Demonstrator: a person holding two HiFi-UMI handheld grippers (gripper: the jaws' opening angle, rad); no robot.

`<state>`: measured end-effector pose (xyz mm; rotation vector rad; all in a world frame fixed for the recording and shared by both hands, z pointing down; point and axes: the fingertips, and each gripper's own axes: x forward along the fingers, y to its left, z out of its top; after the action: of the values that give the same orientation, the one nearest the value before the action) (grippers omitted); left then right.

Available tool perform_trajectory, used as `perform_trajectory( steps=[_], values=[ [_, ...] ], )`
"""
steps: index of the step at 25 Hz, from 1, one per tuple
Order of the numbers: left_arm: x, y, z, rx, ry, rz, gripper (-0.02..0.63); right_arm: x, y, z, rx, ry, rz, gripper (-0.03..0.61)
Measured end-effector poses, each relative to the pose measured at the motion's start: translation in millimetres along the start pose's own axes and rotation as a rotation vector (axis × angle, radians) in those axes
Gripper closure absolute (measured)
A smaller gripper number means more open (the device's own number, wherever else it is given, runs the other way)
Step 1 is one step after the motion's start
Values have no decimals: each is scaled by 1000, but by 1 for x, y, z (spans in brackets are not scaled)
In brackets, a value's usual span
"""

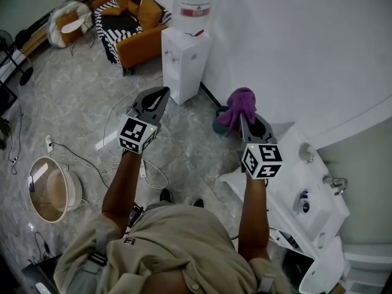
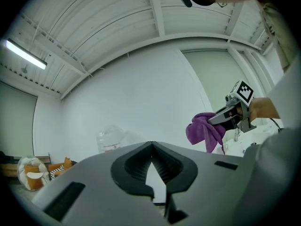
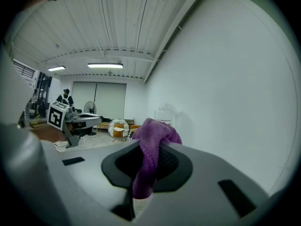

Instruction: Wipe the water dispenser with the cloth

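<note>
The white water dispenser stands against the wall ahead, with a clear bottle on top. The bottle also shows faintly in the left gripper view. My right gripper is shut on a purple cloth, held up in the air to the right of the dispenser. The cloth bulges out between the jaws in the right gripper view. My left gripper is shut with nothing in it, raised a little below and left of the dispenser. The cloth and right gripper show in the left gripper view.
An orange armchair with a striped throw stands left of the dispenser. Cables and a power strip lie on the floor. A round basket sits at left. A white sink unit is at right, by the wall.
</note>
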<state>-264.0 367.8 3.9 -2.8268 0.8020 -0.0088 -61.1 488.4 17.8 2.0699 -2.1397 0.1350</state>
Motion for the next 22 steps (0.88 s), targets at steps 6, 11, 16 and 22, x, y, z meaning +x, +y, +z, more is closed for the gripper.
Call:
perform_trajectory(
  steps=[6, 11, 16, 22],
  values=[
    [3, 29, -20, -20, 0, -41, 597, 24, 18, -2, 35, -1, -30, 528],
    [13, 50, -32, -44, -4, -62, 598, 41, 26, -2, 38, 15, -61, 528],
    [24, 63, -45, -65, 0, -60, 598, 62, 24, -4, 34, 37, -56, 528],
    [48, 79, -69, -62, 43, -20, 598, 108, 3, -11, 46, 30, -9, 528]
  ],
)
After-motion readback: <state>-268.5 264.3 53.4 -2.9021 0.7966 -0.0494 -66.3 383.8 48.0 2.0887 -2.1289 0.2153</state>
